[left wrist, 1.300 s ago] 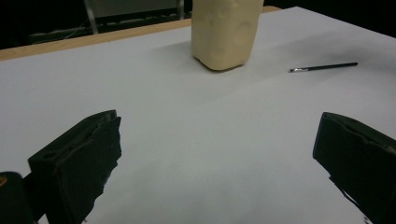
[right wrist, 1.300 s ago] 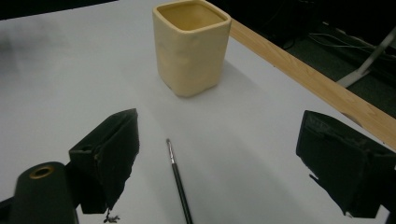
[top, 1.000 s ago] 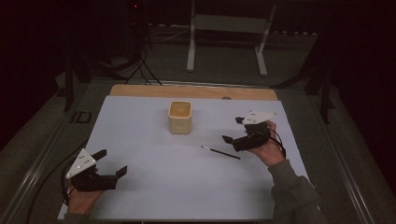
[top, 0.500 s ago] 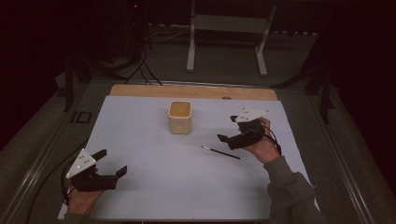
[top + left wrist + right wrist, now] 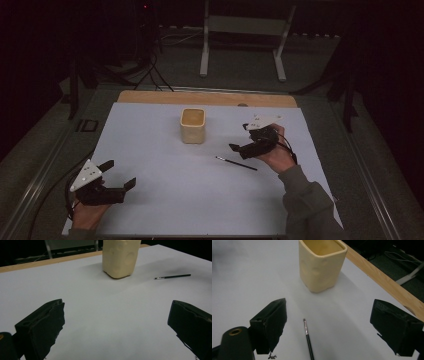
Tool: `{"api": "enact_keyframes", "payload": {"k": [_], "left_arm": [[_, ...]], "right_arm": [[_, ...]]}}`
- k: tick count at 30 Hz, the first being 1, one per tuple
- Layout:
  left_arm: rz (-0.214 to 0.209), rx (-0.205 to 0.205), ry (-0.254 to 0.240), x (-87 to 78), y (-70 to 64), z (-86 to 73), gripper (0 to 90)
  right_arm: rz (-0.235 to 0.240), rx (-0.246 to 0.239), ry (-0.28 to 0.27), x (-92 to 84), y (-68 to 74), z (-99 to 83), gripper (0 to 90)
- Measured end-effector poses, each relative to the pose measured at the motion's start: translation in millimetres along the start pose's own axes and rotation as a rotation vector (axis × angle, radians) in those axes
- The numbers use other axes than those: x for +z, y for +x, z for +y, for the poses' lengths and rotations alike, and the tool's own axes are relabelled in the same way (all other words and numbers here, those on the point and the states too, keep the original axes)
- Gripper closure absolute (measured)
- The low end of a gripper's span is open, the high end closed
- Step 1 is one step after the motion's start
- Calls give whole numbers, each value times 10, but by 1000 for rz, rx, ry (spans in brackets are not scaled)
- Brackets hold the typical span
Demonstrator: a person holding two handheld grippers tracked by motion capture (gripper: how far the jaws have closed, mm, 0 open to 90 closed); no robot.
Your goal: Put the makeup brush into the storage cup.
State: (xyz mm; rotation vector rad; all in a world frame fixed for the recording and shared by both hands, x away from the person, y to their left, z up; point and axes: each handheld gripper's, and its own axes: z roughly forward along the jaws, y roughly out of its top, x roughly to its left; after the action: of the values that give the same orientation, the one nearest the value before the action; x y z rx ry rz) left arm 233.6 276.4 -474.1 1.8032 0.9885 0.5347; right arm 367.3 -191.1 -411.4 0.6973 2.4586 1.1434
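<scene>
Nearest the person, the left gripper (image 5: 114,176) sits low at the near left corner of the white surface (image 5: 165,200), fingers spread wide with nothing between them, well apart from everything else. It looks idle, so little can go wrong there unless its trailing cable drags across the sheet.

Farther in and to the right, the right gripper (image 5: 243,138) hangs just above the thin paintbrush (image 5: 236,163), its fingers (image 5: 270,322) also released and empty. In the right gripper view the paintbrush (image 5: 308,340) lies flat on the surface between the two fingers, bristle end pointing toward the cup. The work in hand appears to be picking it up. The likely trouble: the brush is very slim and lies flush on the sheet, so closing fingers could pass over it, pinch the paper, or roll the brush sideways out of reach. A grip near one end could let it swing or slip once lifted.

Beyond, the cream-coloured cup (image 5: 193,125) stands upright near the middle of the surface, close to its wooden far edge (image 5: 210,98). If the brush is meant for it, a tilted brush could catch the rim and tip the light-looking cup
</scene>
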Motion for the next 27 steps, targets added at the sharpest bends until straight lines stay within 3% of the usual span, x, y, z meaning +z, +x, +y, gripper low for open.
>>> {"api": "enact_keyframes", "payload": {"k": [27], "left_arm": [[-3,3,0,5,-3,-1,17]], "right_arm": [[9,-68,132,276,42,101,140]]}}
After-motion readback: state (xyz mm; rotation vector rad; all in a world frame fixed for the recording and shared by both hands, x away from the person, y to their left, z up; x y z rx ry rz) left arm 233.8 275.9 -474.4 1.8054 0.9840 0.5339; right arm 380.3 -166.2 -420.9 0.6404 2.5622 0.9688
